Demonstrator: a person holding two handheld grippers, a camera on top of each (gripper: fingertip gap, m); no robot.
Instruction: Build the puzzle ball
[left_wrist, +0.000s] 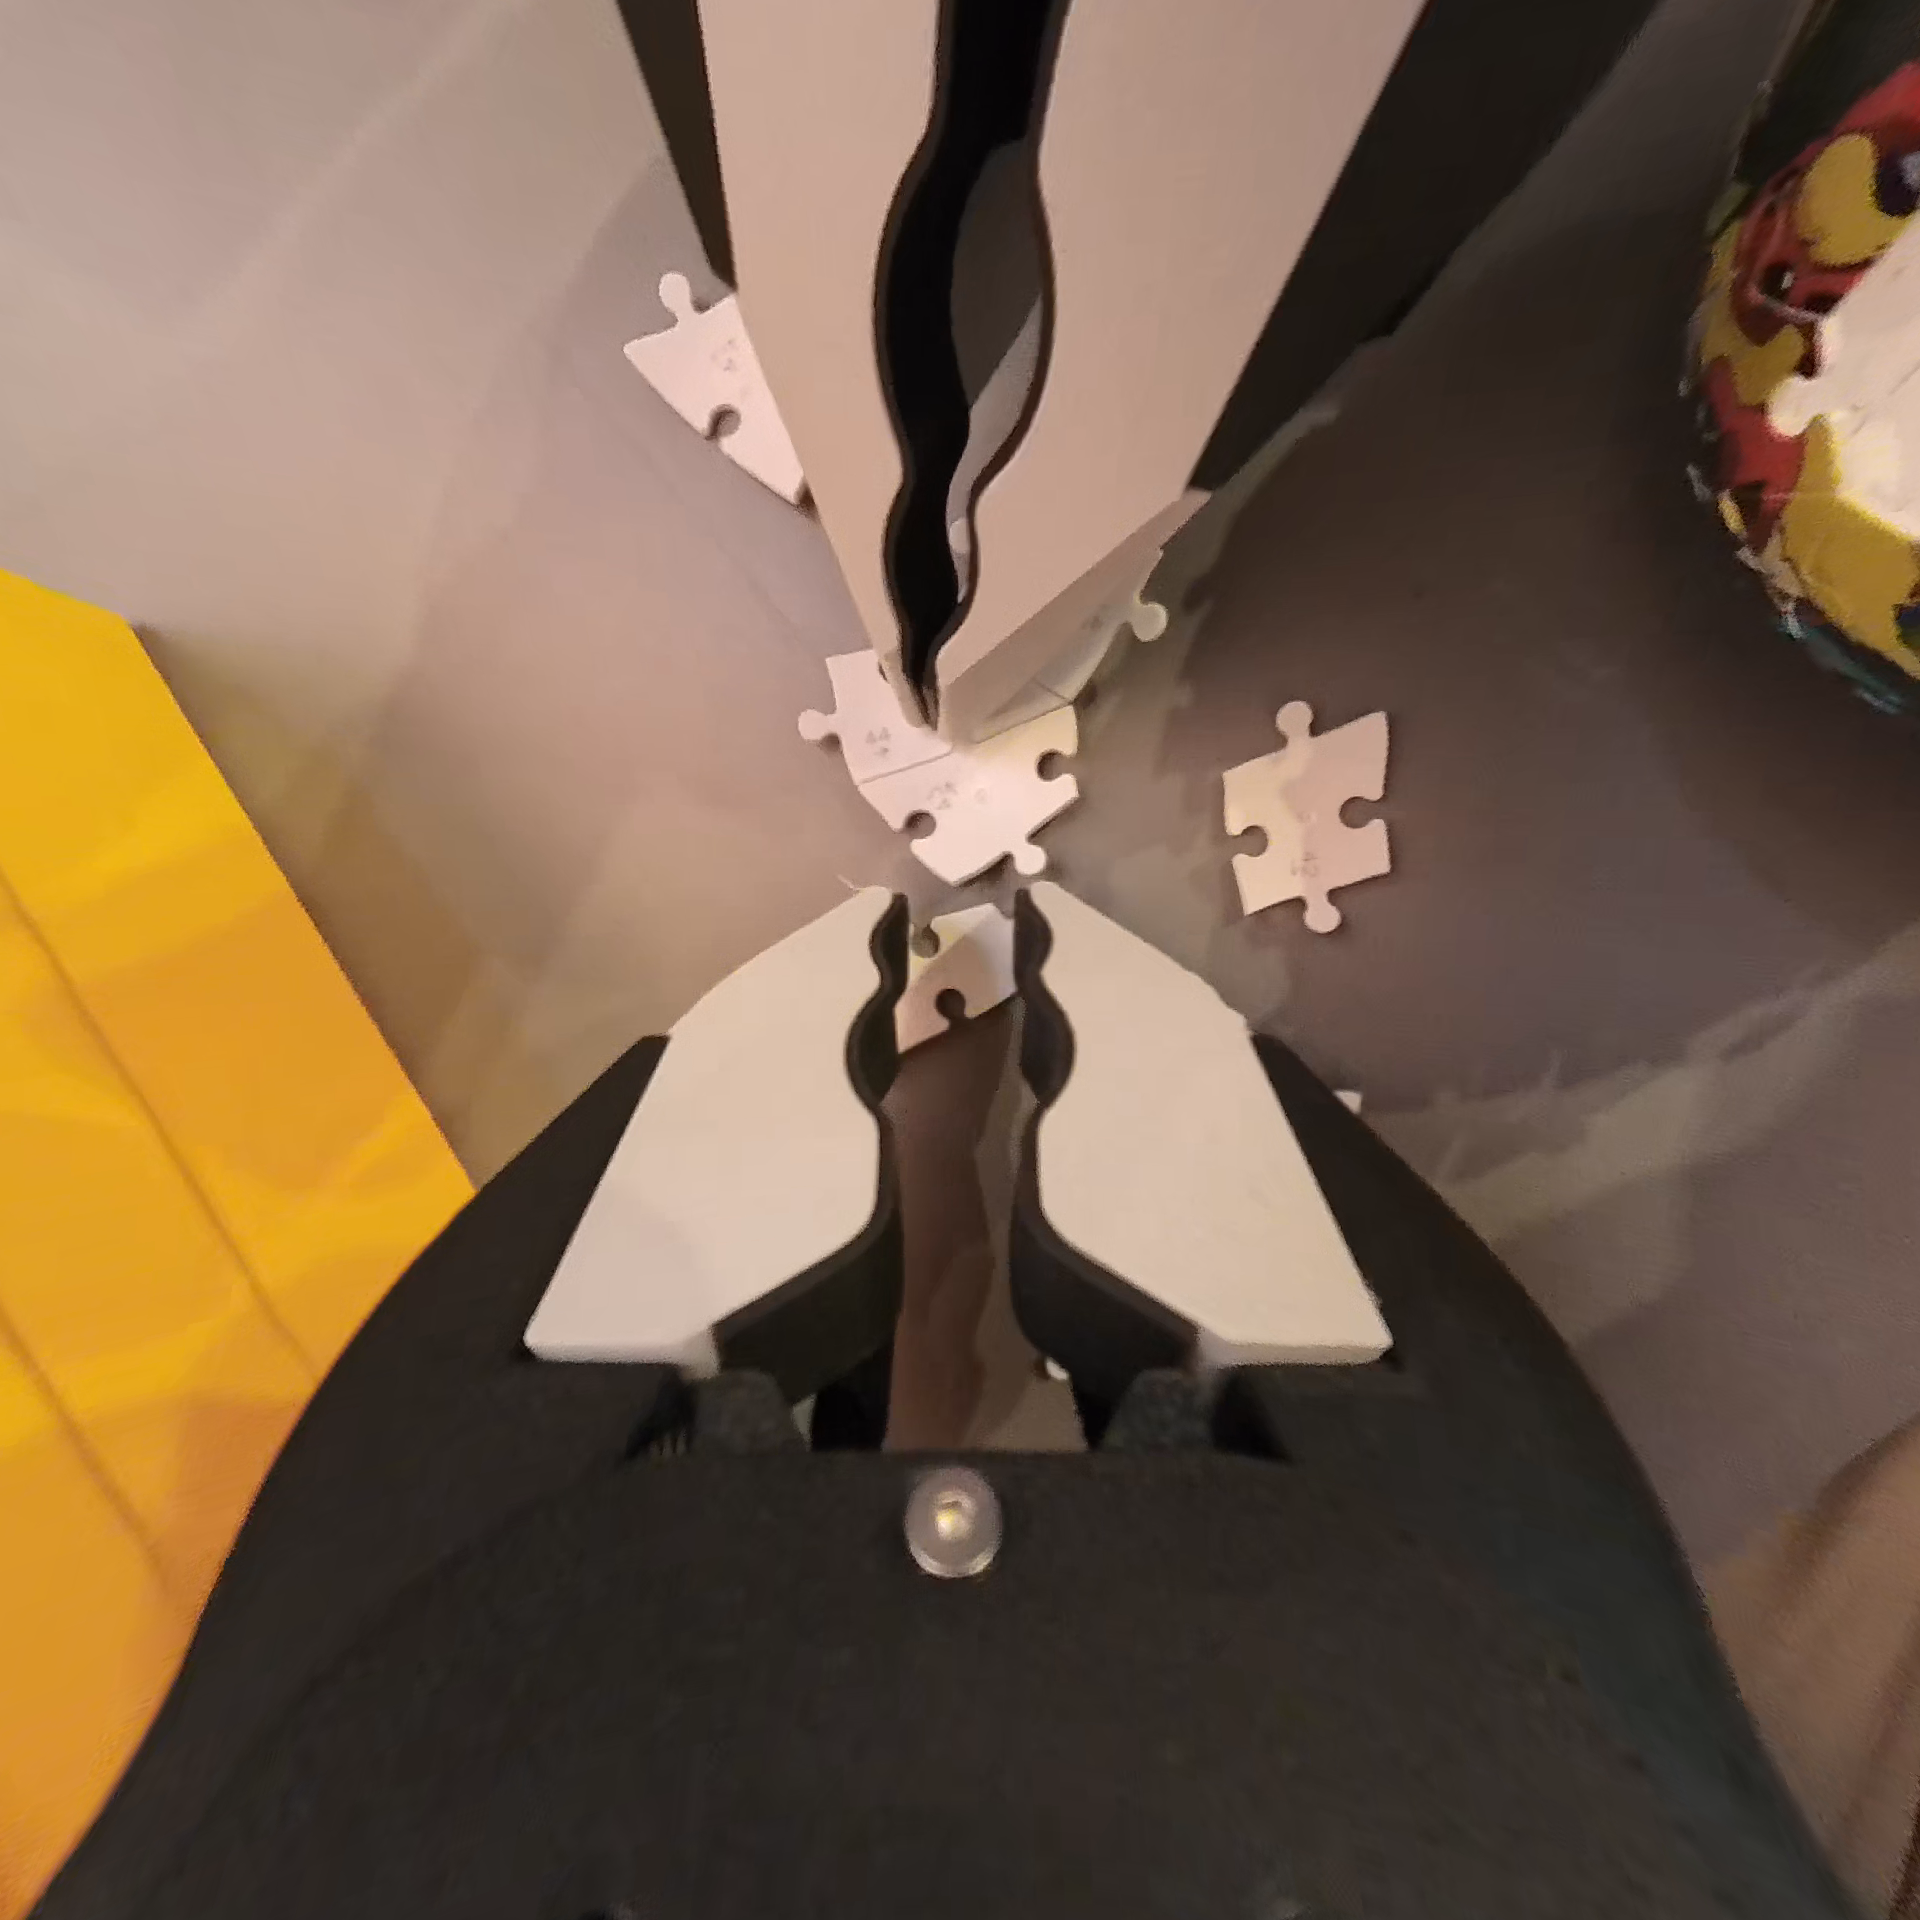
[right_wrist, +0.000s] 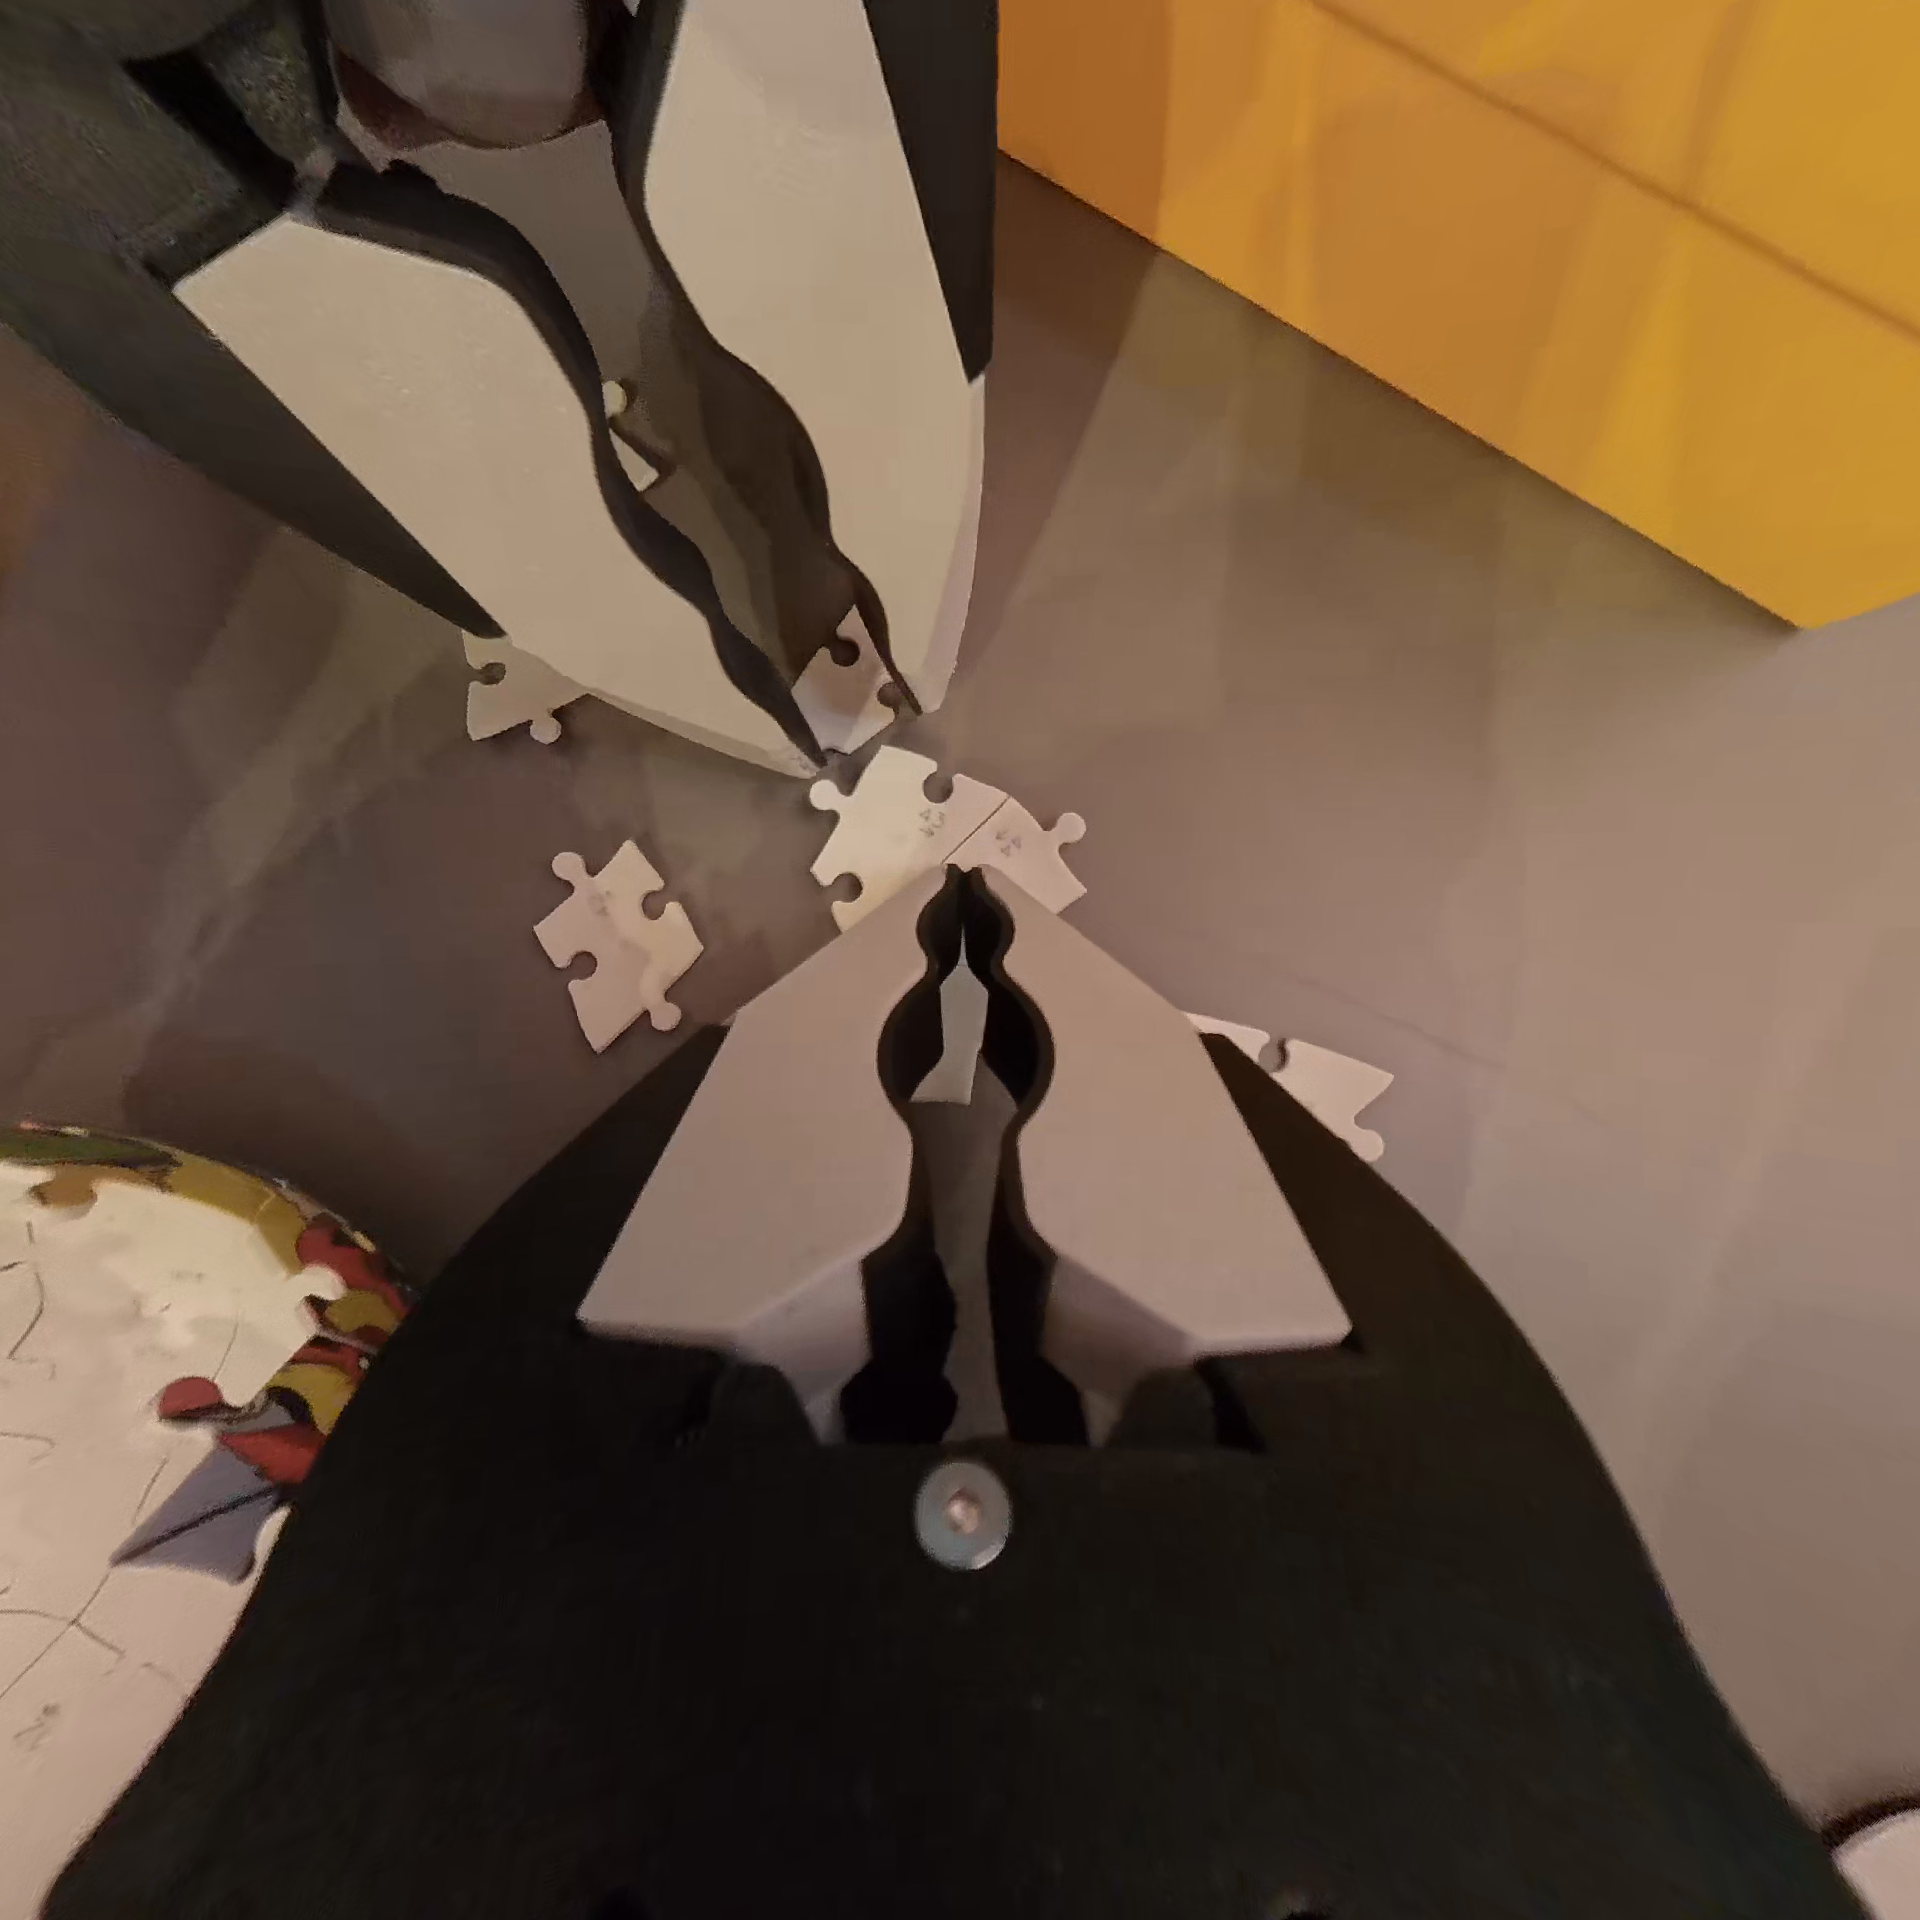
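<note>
Left tongs (left_wrist: 956, 914) sat spread a little around a white piece (left_wrist: 951, 977) on the grey bench (left_wrist: 416, 520). Middle: two joined pieces (left_wrist: 961, 795), right tongs (right_wrist: 961, 883) pressed together on their edge. Far right, the half-built puzzle ball (left_wrist: 1829, 416) waited. Looked like mid-joining; next move probably needs the left piece's tab lined up and pushed in
</note>
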